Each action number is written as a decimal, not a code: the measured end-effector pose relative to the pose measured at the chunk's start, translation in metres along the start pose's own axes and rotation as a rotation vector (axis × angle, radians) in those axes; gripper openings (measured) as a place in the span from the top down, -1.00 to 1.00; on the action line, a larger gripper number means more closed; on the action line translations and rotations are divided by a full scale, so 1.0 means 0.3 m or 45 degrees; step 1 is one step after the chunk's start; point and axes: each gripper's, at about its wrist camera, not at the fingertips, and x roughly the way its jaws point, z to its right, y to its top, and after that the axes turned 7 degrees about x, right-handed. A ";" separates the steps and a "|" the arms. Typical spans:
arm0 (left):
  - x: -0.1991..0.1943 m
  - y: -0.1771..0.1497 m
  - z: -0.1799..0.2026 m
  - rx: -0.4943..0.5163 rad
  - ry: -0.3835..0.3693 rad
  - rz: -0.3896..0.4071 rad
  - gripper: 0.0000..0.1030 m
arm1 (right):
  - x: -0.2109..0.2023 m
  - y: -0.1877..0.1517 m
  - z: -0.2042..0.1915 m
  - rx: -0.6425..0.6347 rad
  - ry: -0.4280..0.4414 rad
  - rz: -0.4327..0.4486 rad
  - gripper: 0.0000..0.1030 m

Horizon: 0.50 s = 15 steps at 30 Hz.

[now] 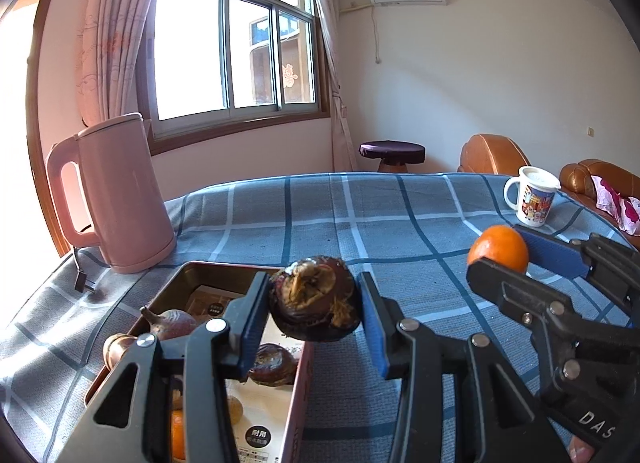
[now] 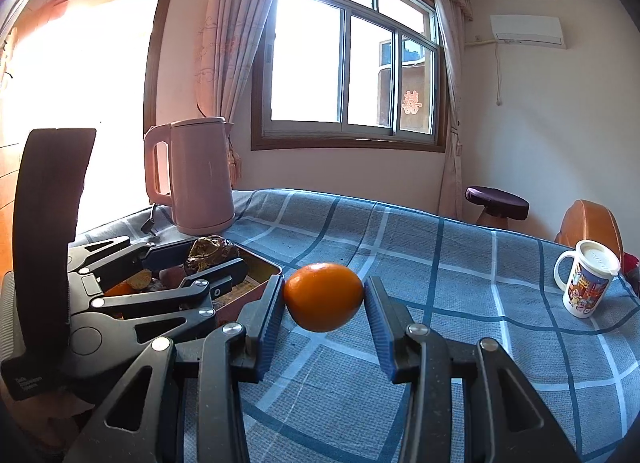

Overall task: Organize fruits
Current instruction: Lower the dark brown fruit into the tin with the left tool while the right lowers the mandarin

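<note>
My left gripper (image 1: 314, 305) is shut on a dark brown wrinkled fruit (image 1: 316, 297) and holds it above the right rim of a shallow box (image 1: 296, 403). The box holds several fruits: dark ones (image 1: 272, 363) and an orange one (image 1: 178, 437). My right gripper (image 2: 324, 299) is shut on an orange (image 2: 323, 297) and holds it above the checked blue cloth, just right of the box (image 2: 264, 269). The right gripper with its orange (image 1: 498, 249) also shows in the left wrist view, and the left gripper (image 2: 208, 259) in the right wrist view.
A pink kettle (image 1: 116, 195) with a loose plug (image 1: 84, 283) stands behind the box at the left. A printed mug (image 1: 532, 201) stands at the table's far right. A stool (image 1: 392, 155) and a brown sofa (image 1: 492, 155) are beyond the table.
</note>
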 end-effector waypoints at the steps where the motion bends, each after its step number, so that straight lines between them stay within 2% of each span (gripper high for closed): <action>1: 0.000 -0.003 -0.008 -0.002 0.008 -0.005 0.12 | 0.003 0.000 -0.007 -0.003 0.005 -0.003 0.16; 15: -0.020 -0.027 -0.130 -0.040 0.105 -0.038 0.12 | 0.048 0.026 -0.115 -0.044 0.101 -0.024 0.17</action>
